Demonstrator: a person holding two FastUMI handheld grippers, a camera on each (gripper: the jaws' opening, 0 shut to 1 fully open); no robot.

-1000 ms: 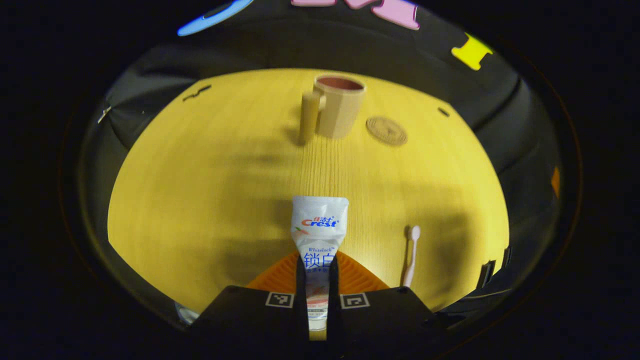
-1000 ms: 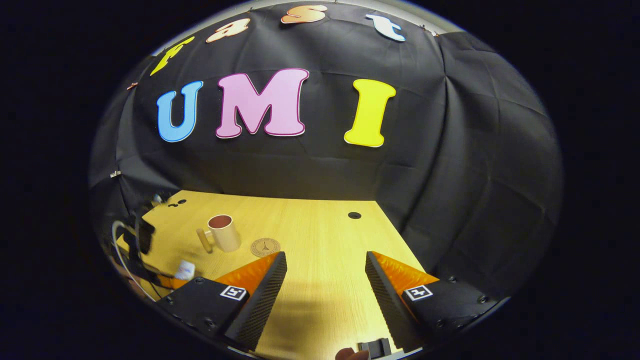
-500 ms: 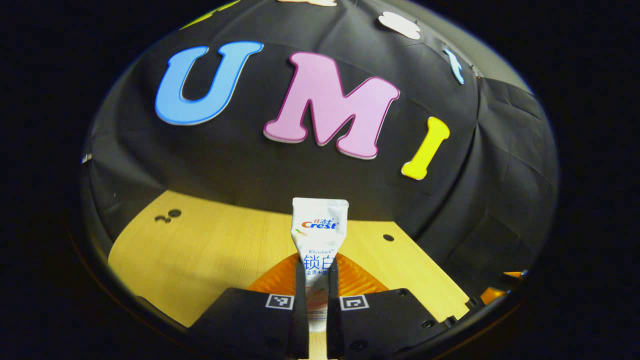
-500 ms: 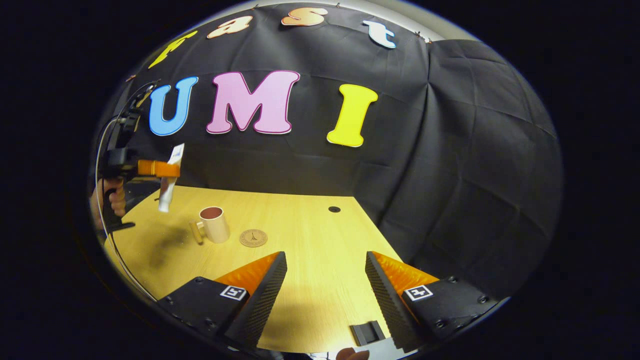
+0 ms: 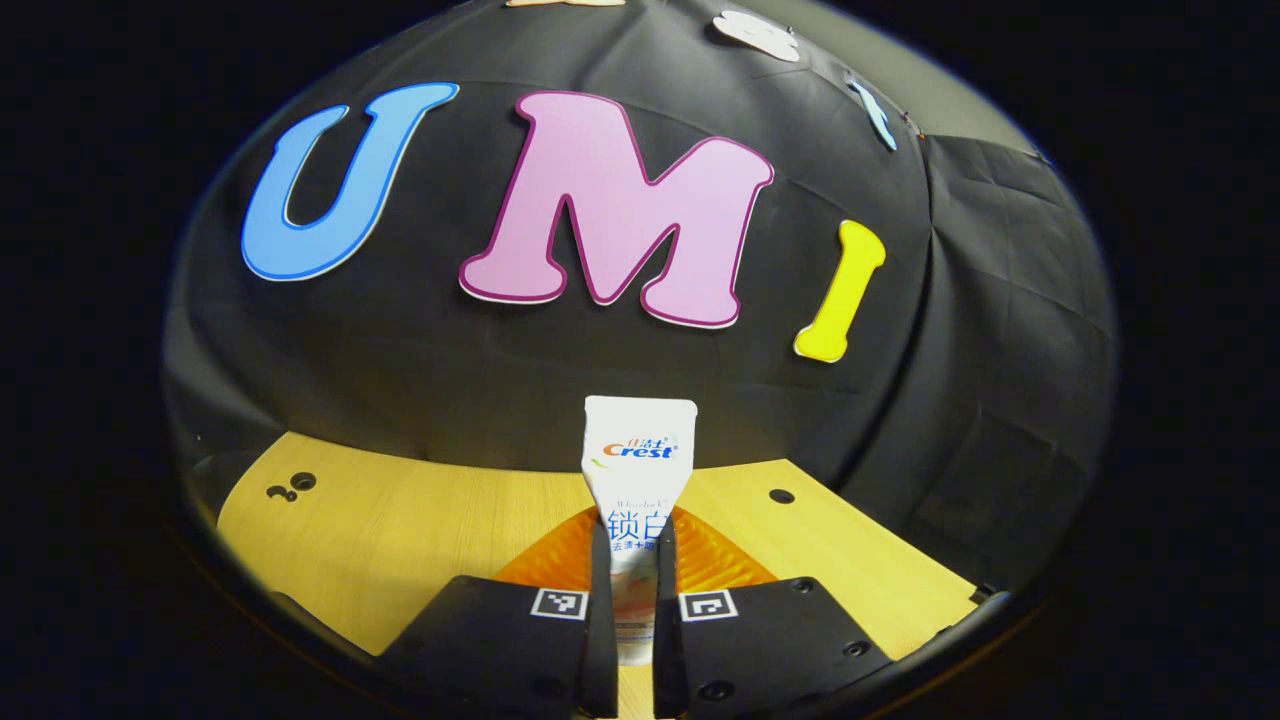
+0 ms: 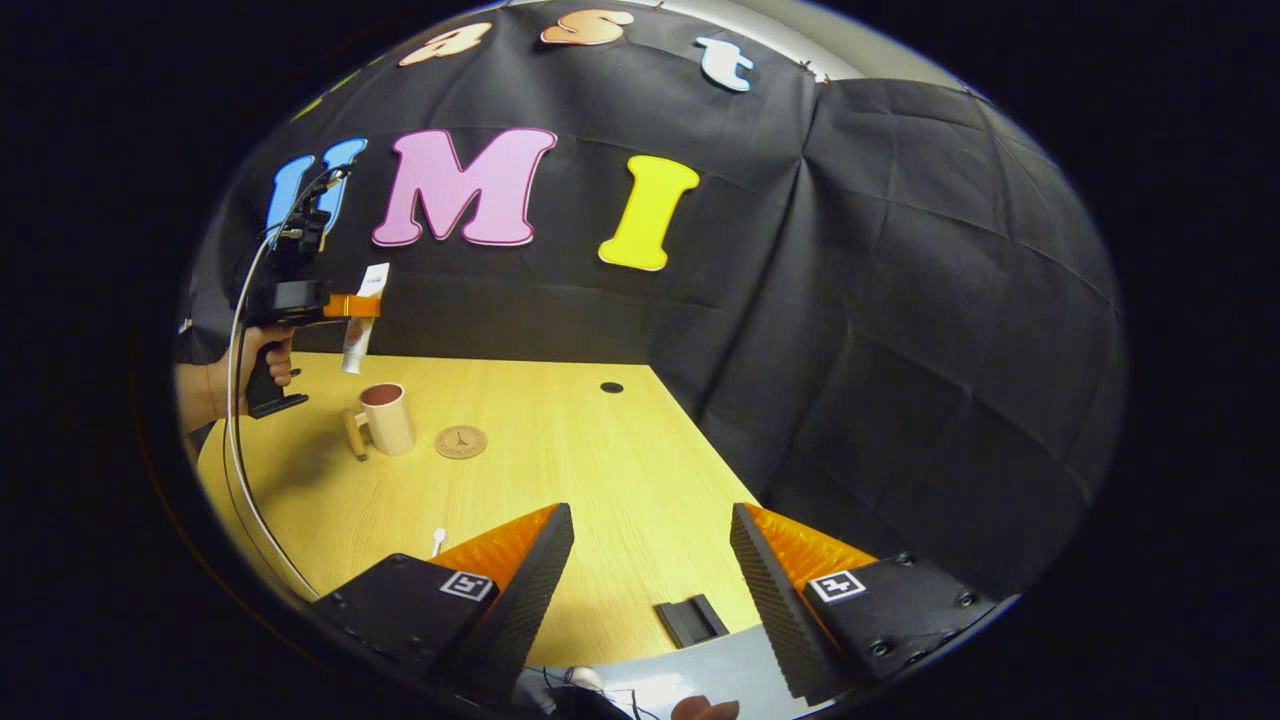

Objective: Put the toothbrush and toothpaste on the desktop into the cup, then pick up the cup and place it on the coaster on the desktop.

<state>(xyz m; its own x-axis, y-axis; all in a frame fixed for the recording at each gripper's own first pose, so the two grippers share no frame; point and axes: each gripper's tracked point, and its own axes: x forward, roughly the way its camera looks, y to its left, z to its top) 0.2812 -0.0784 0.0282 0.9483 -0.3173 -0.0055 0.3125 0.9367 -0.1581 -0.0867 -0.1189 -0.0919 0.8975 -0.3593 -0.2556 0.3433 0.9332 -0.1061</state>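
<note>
Toothpaste (image 5: pixel 638 470) stands clamped between both fingers of the left tongs (image 5: pixel 630 590), its crimped flat end up and its lower part hidden between the fingers. Beyond it, the left gripper view takes in the tabletop (image 5: pixel 400 520) as far as its back edge and the wall cloth (image 5: pixel 420 370) above.

The right gripper view gives what that one lacks. There the left tongs (image 6: pixel 362 306), held in a hand (image 6: pixel 262 358), hang in the air with the toothpaste (image 6: pixel 362 318) pointing down, above and slightly left of the cup (image 6: pixel 388 418), clear of its rim. The cup stands upright on the tabletop (image 6: pixel 560 440), handle turned left. The coaster (image 6: pixel 461 441) lies flat just right of the cup, not touching it, with nothing on it. The toothbrush (image 6: pixel 437 541) lies on the tabletop well nearer than the cup, its head showing just beside the left finger of the right tongs (image 6: pixel 650 570), the rest hidden behind that finger.

The right tongs are spread wide with nothing between the fingers, over the near part of the tabletop. A small dark bracket (image 6: pixel 690 621) sits near the front edge between them. Right of the cup and coaster the tabletop runs bare to its right edge, where the wall cloth (image 6: pixel 900 300) hangs close behind, apart from one small round hole (image 6: pixel 611 387) near the back edge.
</note>
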